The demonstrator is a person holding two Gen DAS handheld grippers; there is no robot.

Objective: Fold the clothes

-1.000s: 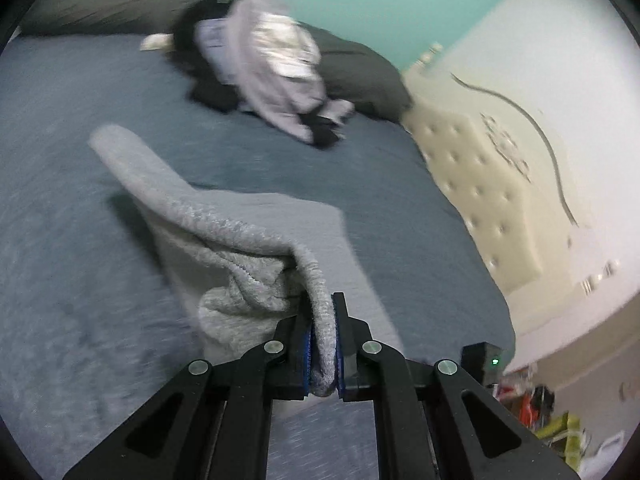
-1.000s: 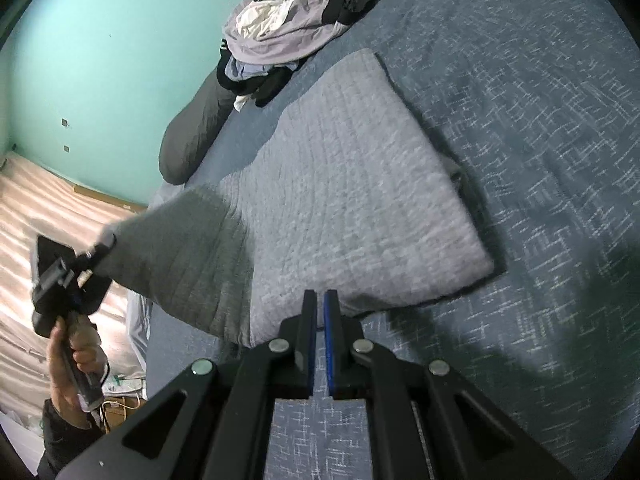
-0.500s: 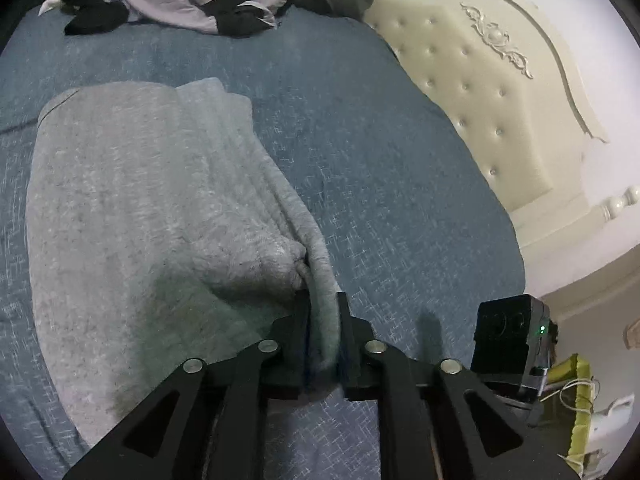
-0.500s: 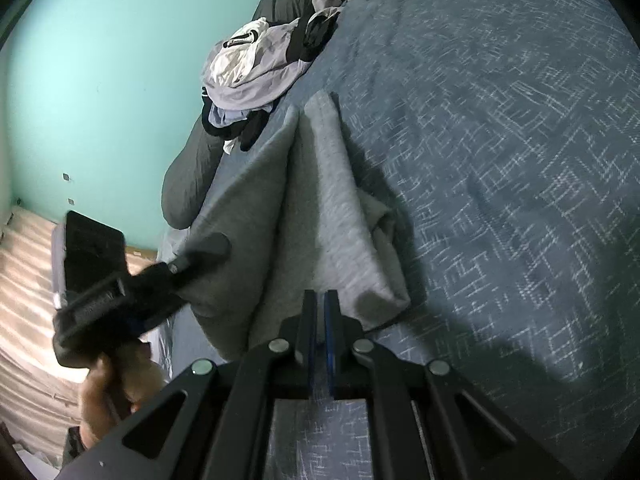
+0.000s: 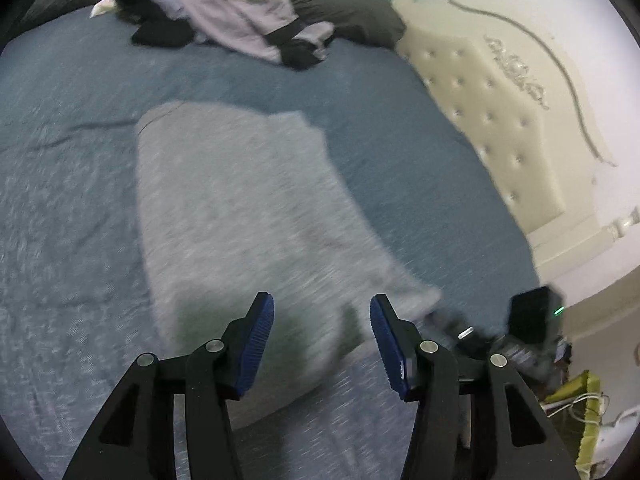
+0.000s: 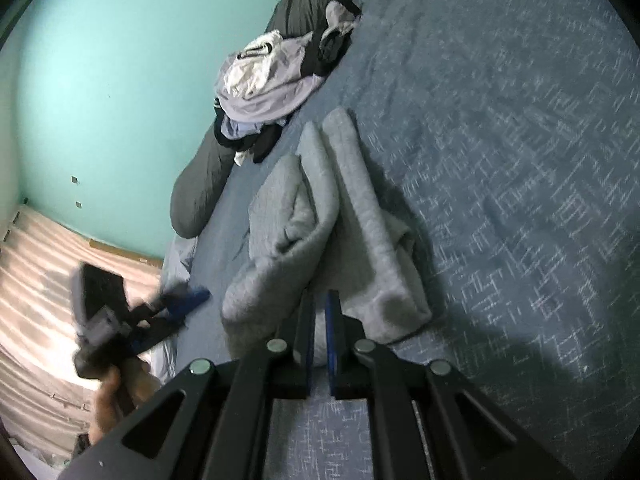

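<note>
My left gripper [image 5: 322, 340] jaws just opened, nothing between pads, grey garment [image 5: 240, 216] lying folded on blue bed [image 5: 72, 184]. Right gripper [image 6: 317, 336] nearly closed, holding nothing, at garment's near edge. Clothes pile [image 5: 232, 12], pillow [image 5: 344, 16], tufted headboard [image 5: 500, 132] beyond.

1. I was working in a bedroom at home: a wide bed [image 5: 400, 128] with a blue-grey cover filled both views.
2. A cream tufted headboard [image 5: 500, 128] stood at the bed's head edge.
3. Dark pillows [image 5: 344, 16] and a heap of clothes [image 5: 224, 12] lay along the far edge.
4. The wall [image 6: 120, 60] behind was turquoise.
</note>
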